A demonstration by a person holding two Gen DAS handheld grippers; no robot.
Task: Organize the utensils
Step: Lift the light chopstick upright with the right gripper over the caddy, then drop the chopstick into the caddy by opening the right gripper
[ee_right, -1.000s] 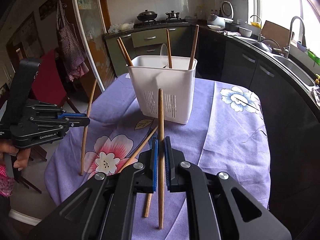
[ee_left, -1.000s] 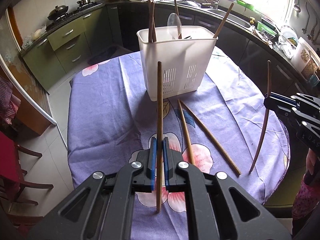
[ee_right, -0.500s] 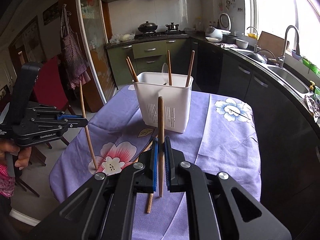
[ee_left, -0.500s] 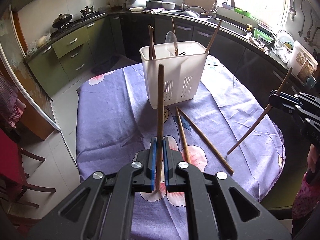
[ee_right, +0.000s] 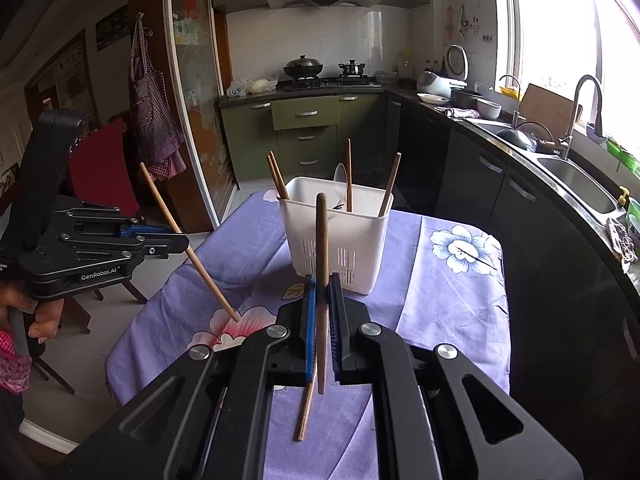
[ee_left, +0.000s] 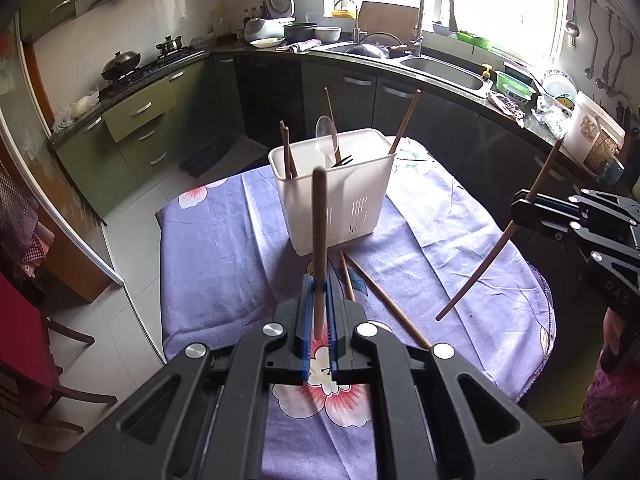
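- Chopsticks: 1 wooden chopstick [ee_left: 319, 240] is clamped in the left gripper [ee_left: 319, 292], jaws closed narrow on its shaft, stick standing near upright, its lower end clear of the cloth.
- Left gripper as seen from the right wrist view [ee_right: 176, 240]: held at the left edge by a hand [ee_right: 38, 314]; its stick [ee_right: 188, 244] slants, lower tip above a pink flower print.
- Centre: white plastic utensil holder [ee_left: 336, 196] stands upright on the purple floral tablecloth [ee_left: 216, 256]. It contains 4 chopsticks and 1 pale spoon [ee_left: 326, 136], all leaning on its walls.
- Just in front of the holder, 2 loose chopsticks [ee_left: 380, 296] lie flat on the cloth, spreading apart toward the camera.
- Right: right gripper [ee_left: 520, 210] holds a second chopstick [ee_left: 496, 246], jaws closed narrow on it; stick tilted, lower tip above the cloth near the table's right edge.
- Right wrist view confirms that grip [ee_right: 322, 292]: stick [ee_right: 321, 264] near upright between the blue pads [ee_right: 308, 328].
- Both held sticks are well apart from the holder.
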